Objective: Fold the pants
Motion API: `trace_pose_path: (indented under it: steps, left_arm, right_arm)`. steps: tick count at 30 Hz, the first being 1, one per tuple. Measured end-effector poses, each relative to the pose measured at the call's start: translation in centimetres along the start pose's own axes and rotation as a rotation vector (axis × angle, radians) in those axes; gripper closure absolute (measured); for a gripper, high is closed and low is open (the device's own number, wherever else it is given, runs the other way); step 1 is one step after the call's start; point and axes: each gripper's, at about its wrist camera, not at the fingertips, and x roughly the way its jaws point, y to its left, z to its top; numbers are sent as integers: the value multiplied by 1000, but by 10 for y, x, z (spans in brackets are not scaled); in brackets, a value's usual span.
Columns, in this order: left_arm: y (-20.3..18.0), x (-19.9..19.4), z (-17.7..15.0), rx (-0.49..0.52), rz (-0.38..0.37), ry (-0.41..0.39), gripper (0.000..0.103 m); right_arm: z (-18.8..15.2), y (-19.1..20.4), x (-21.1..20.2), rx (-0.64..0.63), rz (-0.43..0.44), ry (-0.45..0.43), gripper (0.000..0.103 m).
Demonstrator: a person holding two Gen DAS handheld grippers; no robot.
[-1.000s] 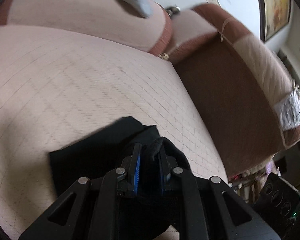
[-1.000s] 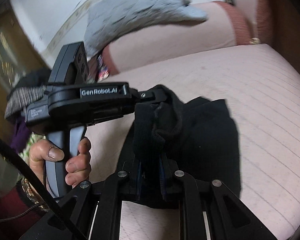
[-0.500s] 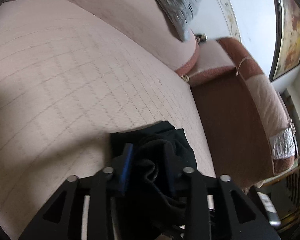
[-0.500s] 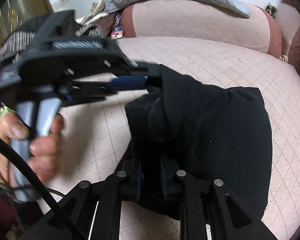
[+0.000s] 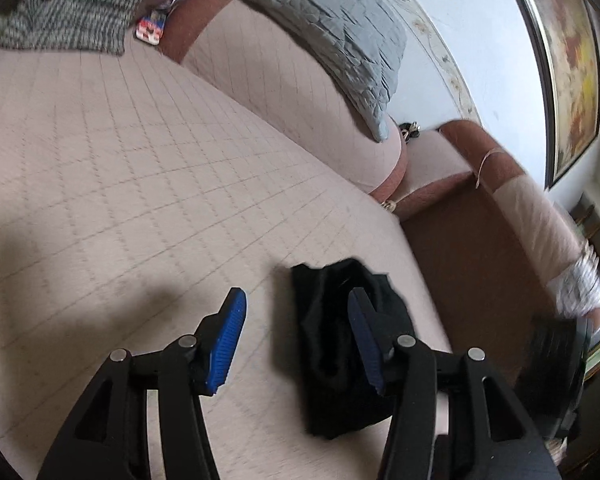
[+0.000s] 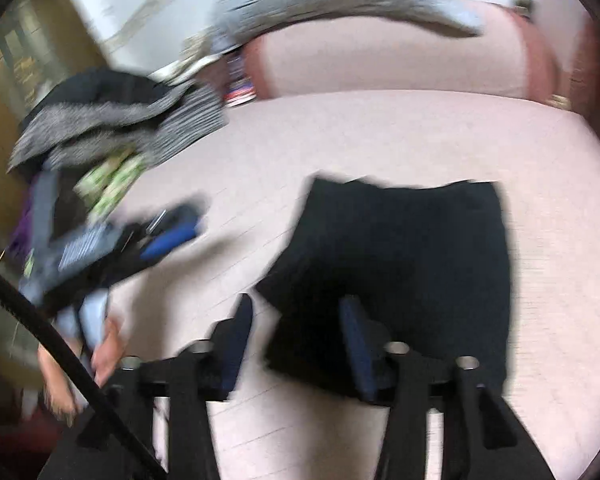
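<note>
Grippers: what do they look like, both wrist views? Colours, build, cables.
The left gripper and the right gripper match: black triangulated finger links with cut-out windows, silver pivot pins, and ribbed blue pads on the fingertips. A black cable crosses the right view's lower left. There the left gripper's body shows blurred, black, on a pale grip held in a hand. No sleeve is visible.
</note>
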Motion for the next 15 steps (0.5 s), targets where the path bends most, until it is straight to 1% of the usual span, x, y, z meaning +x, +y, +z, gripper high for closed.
trace_pose_path:
  steps: [1,2,5,7,9,10,11,13,15]
  left_arm:
    - [0,-1,-5,22,8,2,52]
    - [1,0,-8,37,13,8,52]
    - [5,8,-16,52,22,47,52]
    - [8,12,-19,37,14,60,52]
    - [8,13,-20,43,28,62,52]
    - [8,13,-20,50,41,59,52]
    - [9,12,-20,56,57,55,52]
    - [12,11,-20,57,83,48,52]
    - [17,9,-18,38,94,43,52]
  right_arm:
    - [4,-4,1,18,-31,9,81]
    - [11,-8,3,37,-49,11,83]
    - [29,-8,19,56,-63,39,83]
    - [44,-1,39,50,-76,56,83]
    - [57,7,65,44,-84,93,83]
    - [61,9,82,50,-72,119,82]
    - [63,10,102,68,-41,175,82]
    - [61,10,130,106,6,243,82]
    - [59,13,143,118,43,258,82]
